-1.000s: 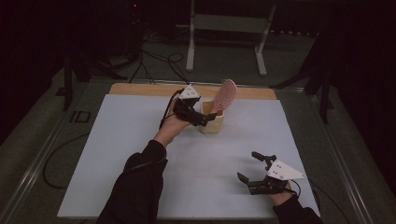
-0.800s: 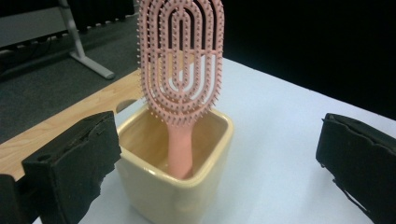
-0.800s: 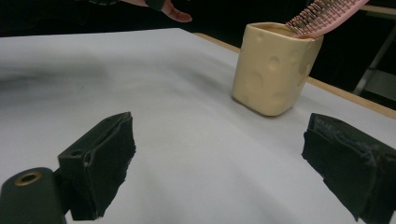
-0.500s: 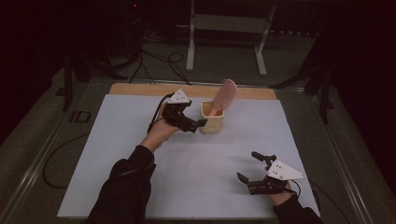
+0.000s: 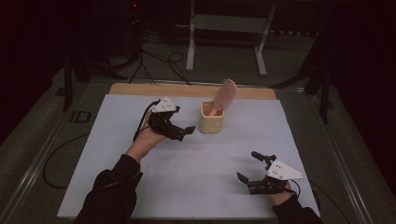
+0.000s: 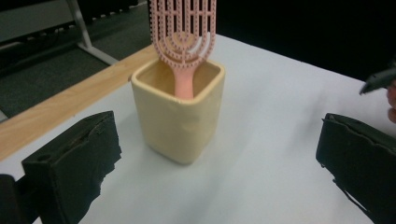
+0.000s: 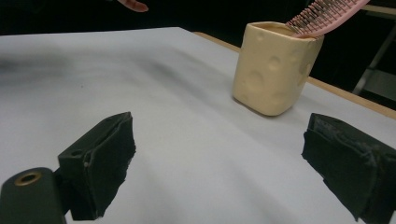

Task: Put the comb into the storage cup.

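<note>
In the high view, a cream cup (image 5: 211, 123) is seen standing upright just above the middle of the frame, on the white sheet of the table (image 5: 116, 154). A pink brush (image 5: 224, 94) is stood in it handle down, its oval head leaning toward the upper right above the rim. The left claw (image 5: 186, 132) is held just left of the cup, near it but apart, with its jaws spread and nothing between them. The right claw (image 5: 247, 165) is seen at the lower right of the frame, well apart from the cup, released and empty as well.

In the left gripper view, the cup (image 6: 180, 121) is shown at the centre of the frame, between the two black jaws but beyond them, untouched. It is a squarish, thick-walled cup with rounded corners and a smooth pale yellow glaze. The brush (image 6: 184, 42) is seen face on: a slotted pink head set with rows of short bristles, narrowing to a stem that rests inside the cup at its far side.

In the right gripper view, the cup (image 7: 273, 67) is placed at the upper right of the frame, and round dimples like cheese holes are shown on its side. The brush head (image 7: 324, 14) is seen slanting over the rim to the right. Both jaws are set wide apart over bare table.
</note>
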Action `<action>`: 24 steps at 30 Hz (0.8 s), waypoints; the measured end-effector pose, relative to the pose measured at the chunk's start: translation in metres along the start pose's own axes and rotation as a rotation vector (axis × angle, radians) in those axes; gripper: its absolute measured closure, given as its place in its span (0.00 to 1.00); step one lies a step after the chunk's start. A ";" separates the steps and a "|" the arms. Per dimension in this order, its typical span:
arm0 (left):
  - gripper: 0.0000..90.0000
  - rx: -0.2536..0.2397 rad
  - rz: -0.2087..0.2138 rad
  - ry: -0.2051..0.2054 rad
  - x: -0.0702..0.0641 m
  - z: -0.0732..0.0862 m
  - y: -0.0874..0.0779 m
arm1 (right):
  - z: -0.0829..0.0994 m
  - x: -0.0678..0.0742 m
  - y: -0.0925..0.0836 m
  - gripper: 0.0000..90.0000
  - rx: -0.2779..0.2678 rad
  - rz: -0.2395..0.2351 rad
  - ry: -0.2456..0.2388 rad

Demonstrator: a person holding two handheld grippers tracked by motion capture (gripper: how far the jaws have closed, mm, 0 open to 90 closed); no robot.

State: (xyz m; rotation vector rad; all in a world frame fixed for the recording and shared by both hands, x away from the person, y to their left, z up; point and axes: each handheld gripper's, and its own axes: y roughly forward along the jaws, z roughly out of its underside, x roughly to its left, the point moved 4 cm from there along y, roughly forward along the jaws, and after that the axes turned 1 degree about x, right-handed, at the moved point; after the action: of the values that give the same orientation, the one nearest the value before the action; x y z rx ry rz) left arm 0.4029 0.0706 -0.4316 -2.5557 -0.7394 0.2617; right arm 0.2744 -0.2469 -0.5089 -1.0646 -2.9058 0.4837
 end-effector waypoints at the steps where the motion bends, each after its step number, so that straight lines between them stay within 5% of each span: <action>1: 0.00 -0.001 -0.002 0.000 0.000 0.002 -0.002 | 0.000 0.000 0.000 0.10 0.001 0.000 -0.001; 24: 0.00 0.022 -0.038 -0.016 -0.007 0.044 -0.060 | 0.000 -0.001 0.002 0.10 0.005 0.000 0.002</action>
State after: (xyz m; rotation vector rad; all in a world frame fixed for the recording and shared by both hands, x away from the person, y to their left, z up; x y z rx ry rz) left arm 0.3561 0.1282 -0.4408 -2.5191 -0.7863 0.2760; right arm 0.2758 -0.2461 -0.5095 -1.0631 -2.9011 0.4898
